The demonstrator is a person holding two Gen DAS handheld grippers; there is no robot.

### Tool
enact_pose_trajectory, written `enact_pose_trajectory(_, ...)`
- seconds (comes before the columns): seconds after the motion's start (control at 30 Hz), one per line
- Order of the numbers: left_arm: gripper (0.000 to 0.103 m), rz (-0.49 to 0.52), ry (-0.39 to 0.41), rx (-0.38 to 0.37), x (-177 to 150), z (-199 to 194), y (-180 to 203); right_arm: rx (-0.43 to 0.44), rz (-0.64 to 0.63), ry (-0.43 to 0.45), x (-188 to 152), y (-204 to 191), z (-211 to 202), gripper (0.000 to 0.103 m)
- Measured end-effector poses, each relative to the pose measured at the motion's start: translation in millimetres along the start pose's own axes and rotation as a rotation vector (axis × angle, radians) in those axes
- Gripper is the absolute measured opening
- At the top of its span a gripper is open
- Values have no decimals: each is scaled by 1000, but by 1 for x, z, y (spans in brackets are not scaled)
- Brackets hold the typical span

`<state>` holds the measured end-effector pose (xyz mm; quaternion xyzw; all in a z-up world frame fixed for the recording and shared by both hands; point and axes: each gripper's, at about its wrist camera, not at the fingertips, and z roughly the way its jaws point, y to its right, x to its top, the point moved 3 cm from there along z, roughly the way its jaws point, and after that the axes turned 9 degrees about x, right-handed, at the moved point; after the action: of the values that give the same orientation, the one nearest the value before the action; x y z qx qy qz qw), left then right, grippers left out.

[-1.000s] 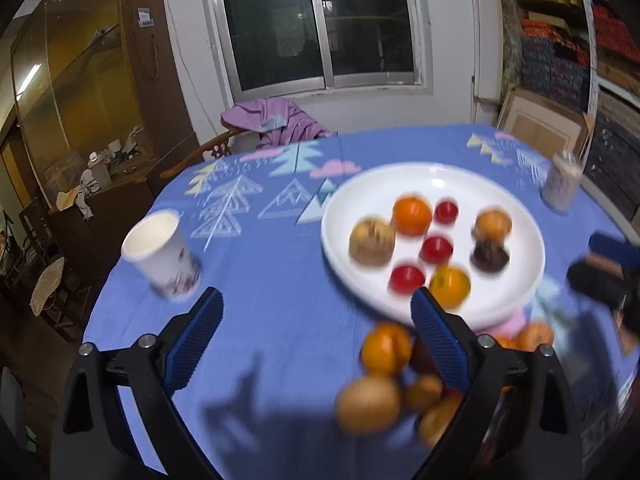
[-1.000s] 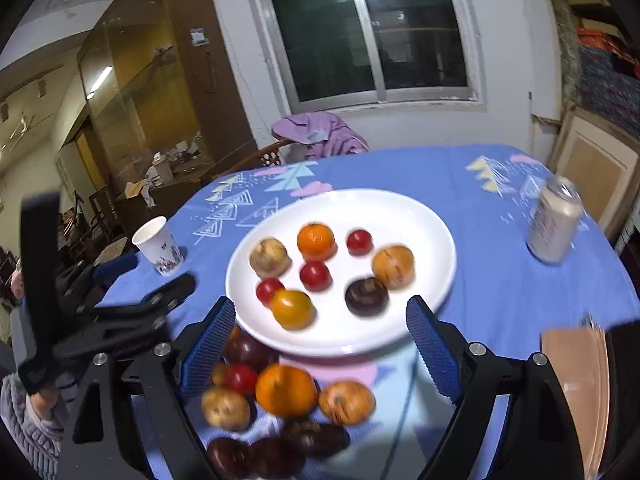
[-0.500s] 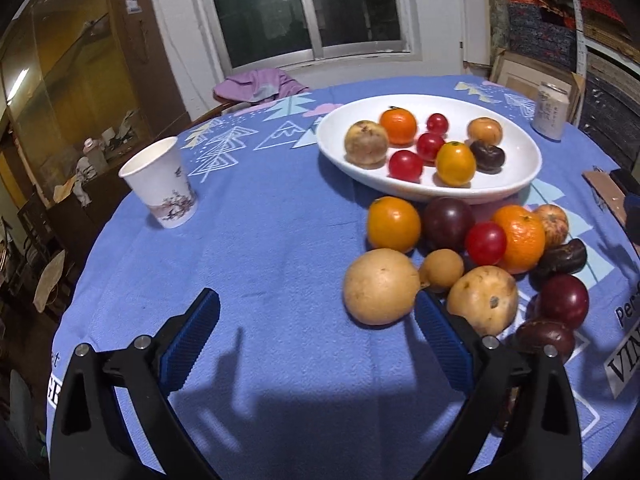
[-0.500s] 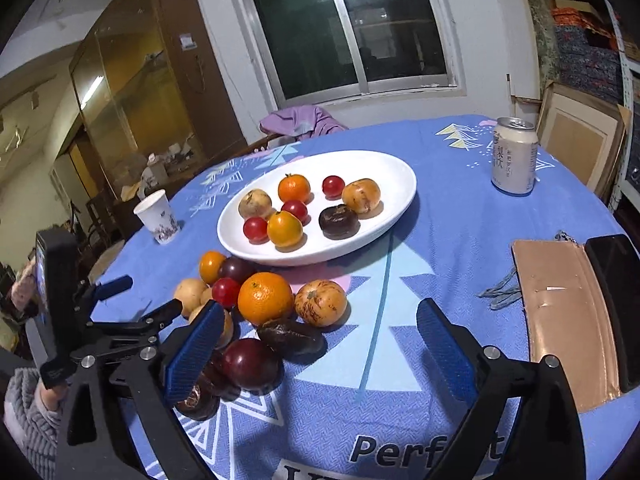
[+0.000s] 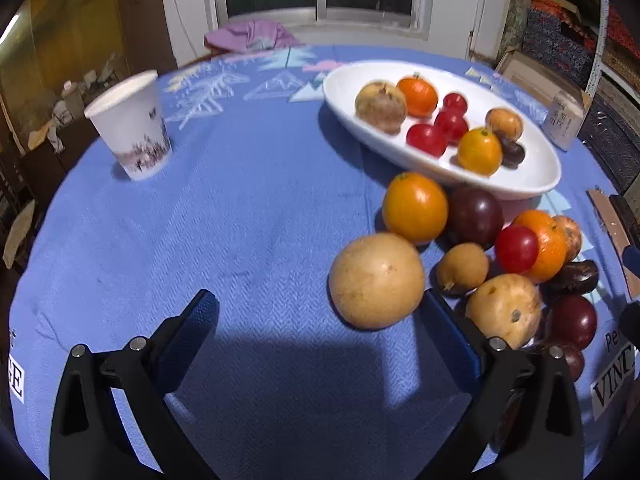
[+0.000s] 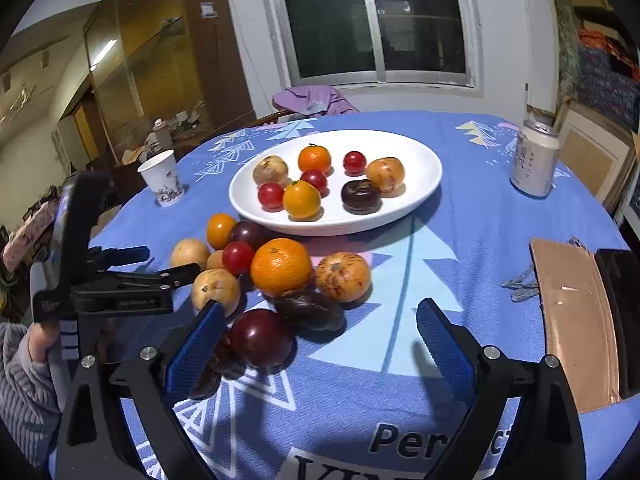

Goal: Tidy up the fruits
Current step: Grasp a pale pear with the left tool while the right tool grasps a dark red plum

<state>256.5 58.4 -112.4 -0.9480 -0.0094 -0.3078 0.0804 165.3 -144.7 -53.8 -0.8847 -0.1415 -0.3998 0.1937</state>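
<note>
Round counter (image 6: 472, 216) under blue cloth, white plate (image 6: 420, 160) of fruit mid-way across, loose heap of fruit (image 6: 280, 268) just in front of it. Left tool (image 5: 316, 314) angled steeply down at the heap's left edge, jaws just widened fully, empty, right pad beside the big tan fruit (image 5: 376, 280). Right tool (image 6: 316, 328) tilted down over the heap's near side, jaws wide, empty.

The left wrist camera looked steeply down from close above the blue tablecloth (image 5: 248, 216), the loose fruit at its right. The right wrist camera faced the window across the table from farther back. Both views shared the white plate (image 5: 532, 184) (image 6: 424, 176) and paper cup (image 5: 132, 124) (image 6: 162, 176).
</note>
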Motion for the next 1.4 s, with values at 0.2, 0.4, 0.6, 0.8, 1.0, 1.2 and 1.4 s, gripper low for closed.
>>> enact_pose_trajectory(0.2,99,-13,-5,3,2,2,0,-4,-48,-55,-7,-10,9,82)
enact_pose_trajectory(0.4,99,-12,-8,-10,6,5,0,15,-61,-73,-8,-15,12,64)
enact_pose_trajectory(0.6,99,-1,7,-20,9,4,5,37,-99,-91,-12,-26,14,53)
enact_pose_trajectory(0.8,57,48,55,-84,11,-5,17,86,-60,-117,-14,-25,16,40)
enact_pose_trajectory(1.0,57,62,58,-78,10,-5,21,126,-10,-157,-15,-23,26,34)
enact_pose_trajectory(1.2,62,61,55,-86,16,-1,23,121,7,-173,-14,-24,35,36)
enact_pose_trajectory(1.4,46,79,73,-77,16,-5,27,117,12,-167,-14,-27,36,35)
